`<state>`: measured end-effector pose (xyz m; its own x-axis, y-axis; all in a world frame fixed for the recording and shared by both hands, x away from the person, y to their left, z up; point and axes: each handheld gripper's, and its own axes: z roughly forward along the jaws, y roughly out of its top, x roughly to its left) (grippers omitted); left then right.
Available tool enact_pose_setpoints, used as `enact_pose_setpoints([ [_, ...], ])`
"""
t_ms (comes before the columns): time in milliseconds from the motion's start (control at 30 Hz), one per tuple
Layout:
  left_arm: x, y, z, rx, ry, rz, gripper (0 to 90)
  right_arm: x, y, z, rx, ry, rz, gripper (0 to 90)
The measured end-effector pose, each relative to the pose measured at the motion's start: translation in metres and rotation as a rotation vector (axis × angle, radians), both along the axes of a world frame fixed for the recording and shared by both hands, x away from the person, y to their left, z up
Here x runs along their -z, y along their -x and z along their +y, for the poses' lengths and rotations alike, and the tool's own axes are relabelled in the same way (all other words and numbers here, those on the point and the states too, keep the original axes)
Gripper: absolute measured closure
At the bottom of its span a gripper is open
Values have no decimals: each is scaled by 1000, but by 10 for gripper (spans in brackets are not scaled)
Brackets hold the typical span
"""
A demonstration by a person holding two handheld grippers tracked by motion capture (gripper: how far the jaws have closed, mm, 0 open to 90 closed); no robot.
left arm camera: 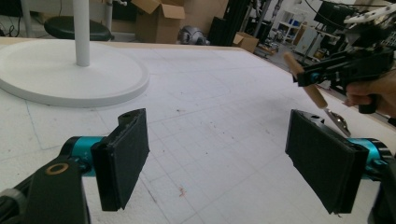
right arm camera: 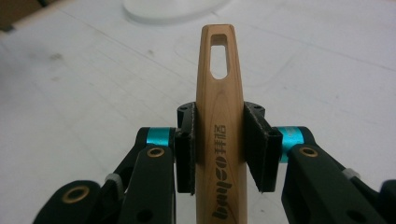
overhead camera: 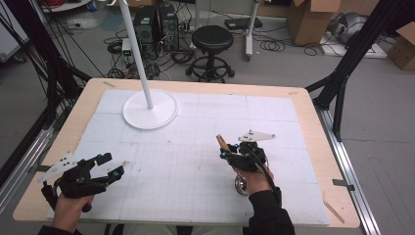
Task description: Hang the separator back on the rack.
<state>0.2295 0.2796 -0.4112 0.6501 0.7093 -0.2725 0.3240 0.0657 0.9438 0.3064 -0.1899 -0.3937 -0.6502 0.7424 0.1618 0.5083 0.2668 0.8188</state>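
Judging from how things lie, the pick-up is done: the wooden-handled ladle (overhead camera: 233, 164) has been lifted off the desk (overhead camera: 313, 147) and is carried in the right gripper (overhead camera: 228, 152), toward five o'clock of the white mat (overhead camera: 205, 127). What is left appears to be carrying it somewhere, perhaps toward the white stand (overhead camera: 149, 108) at ten o'clock, though no goal can be told from the pictures.

The right gripper's fingers (right arm camera: 256, 140) are clenched on the wooden handle (right arm camera: 219, 116), pressed flat against both its sides, with the slotted end pointing up at twelve o'clock. The metal bowl (overhead camera: 241, 185) is seen hanging below the hand.

The left gripper (overhead camera: 116, 165), held at seven o'clock, is released: its fingers (left arm camera: 122, 156) are spread wide, with nothing between them and nothing touched.
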Motion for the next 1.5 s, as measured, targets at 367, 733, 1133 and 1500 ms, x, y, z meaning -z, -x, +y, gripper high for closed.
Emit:
enact_pose_setpoints([
  [367, -16, 5, -10, 73, 48, -22, 218, -14, 30, 11, -236, -205, -42, 668],
  [733, -59, 6, -46, 303, 191, -106, 267, -23, 43, 28, -397, -334, -85, 668],
  [1133, -76, -4, -92, 528, 236, -101, 258, -36, 64, 60, -577, -367, -133, 668],
  [1500, -70, 0, -102, 617, 245, -79, 325, -35, 73, 80, -665, -402, -131, 668],
])
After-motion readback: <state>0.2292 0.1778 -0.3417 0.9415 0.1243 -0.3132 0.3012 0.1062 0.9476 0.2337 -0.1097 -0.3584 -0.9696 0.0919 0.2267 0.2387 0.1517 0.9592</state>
